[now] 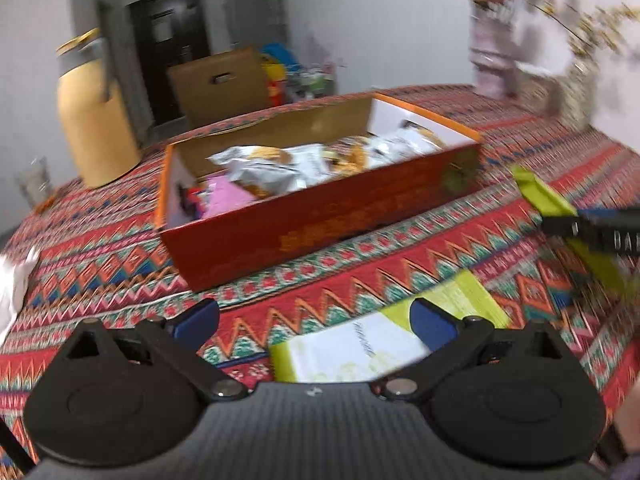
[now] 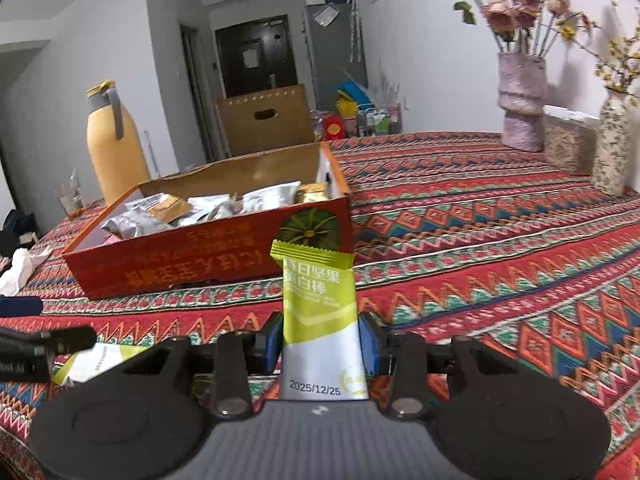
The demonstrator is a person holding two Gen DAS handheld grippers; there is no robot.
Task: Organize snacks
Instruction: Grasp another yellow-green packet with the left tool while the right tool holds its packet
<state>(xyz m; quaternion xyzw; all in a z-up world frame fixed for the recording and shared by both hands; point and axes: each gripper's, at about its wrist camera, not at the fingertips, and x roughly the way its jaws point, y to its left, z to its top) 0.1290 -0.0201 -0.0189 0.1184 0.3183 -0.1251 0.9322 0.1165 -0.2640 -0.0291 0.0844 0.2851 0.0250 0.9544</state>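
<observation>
right gripper (image 2: 322, 344) pinches a green snack bar (image 2: 320, 320) upright, aimed toward the red box (image 2: 208, 258) of snacks; left gripper (image 1: 316, 326) hangs wide open above another packet (image 1: 360, 350) on the tablecloth (image 2: 480, 240).

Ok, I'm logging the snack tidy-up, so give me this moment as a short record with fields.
right tongs: shut on green snack bar, held off the cloth
left tongs: open, holding nothing
second green packet: flat on the patterned tablecloth, below the left tongs
red box: open, holds silver snack packets
yellow jug: behind the box
</observation>
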